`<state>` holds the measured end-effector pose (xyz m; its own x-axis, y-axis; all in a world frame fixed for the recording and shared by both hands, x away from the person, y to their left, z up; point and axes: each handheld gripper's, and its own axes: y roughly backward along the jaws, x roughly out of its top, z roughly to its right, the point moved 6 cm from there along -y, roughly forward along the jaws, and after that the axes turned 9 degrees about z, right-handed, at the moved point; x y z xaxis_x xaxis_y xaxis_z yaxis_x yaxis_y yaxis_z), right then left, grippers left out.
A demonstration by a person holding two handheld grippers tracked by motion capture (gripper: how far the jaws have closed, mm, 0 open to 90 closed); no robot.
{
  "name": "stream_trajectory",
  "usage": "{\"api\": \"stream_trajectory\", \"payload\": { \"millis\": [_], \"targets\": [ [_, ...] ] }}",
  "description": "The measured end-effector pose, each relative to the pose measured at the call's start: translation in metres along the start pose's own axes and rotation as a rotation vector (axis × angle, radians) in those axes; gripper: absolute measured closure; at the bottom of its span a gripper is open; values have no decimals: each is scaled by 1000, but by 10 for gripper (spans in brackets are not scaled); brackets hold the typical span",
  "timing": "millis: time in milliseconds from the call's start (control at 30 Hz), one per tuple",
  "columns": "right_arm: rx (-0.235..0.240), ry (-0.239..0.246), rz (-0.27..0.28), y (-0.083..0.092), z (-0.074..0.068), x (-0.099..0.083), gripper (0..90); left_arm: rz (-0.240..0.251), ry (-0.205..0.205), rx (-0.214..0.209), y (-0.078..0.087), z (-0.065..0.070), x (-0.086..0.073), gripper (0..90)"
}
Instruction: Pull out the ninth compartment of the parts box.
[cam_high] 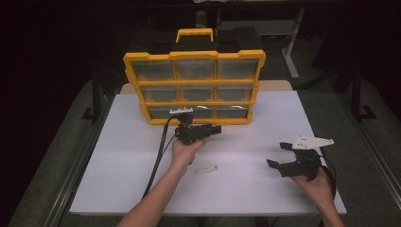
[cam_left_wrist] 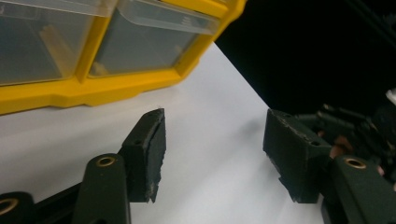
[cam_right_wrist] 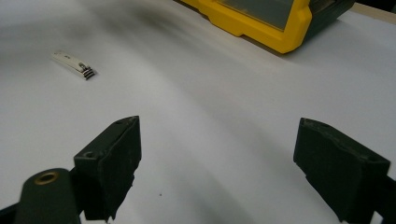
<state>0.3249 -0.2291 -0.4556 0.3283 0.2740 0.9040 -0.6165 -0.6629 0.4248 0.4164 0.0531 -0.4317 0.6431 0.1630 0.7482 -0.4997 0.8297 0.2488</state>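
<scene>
Evidently left gripper [cam_high: 215,128] sits low before bottom row of yellow plastic drawer organiser [cam_high: 195,88], jaws apart, nothing between, likely lining up for drawer. Small white nail clipper [cam_high: 206,170] lies on white table [cam_high: 123,156] between hands. Right gripper [cam_high: 278,155] waits aside, jaws wide, empty.

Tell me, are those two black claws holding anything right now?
No. The left gripper and the right gripper both stand open above the white table, nothing between their jaws. The nail clipper lies untouched.
</scene>
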Motion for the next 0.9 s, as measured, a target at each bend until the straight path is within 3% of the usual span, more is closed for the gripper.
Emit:
{"api": "stream_trajectory", "payload": {
  "millis": [100,133,233,400,500,533,600,767,900],
  "targets": [
    [-2,-2,-3,0,0,0,142,25,74,3,-8,-5,3,448],
    [0,-1,-5,-1,0,0,142,52,116,7,-12,-9,5,458],
    [1,0,-5,-1,0,-1,142,70,138,16,-17,-11,7,466],
    [7,7,-16,-4,-1,-2,142,101,127,54,-31,-10,11,525],
    [7,8,-15,-3,-1,-2,143,124,150,57,-40,-13,12,547],
    [9,10,-12,-3,0,-1,143,133,162,52,-43,-15,12,570],
    [11,8,-11,-3,0,-1,143,156,225,58,-49,-19,11,576],
    [12,16,-1,-3,1,-1,145,207,273,63,-59,-23,12,609],
    [6,8,8,-1,4,0,146,230,246,86,-66,-21,14,639]
  ]
}}
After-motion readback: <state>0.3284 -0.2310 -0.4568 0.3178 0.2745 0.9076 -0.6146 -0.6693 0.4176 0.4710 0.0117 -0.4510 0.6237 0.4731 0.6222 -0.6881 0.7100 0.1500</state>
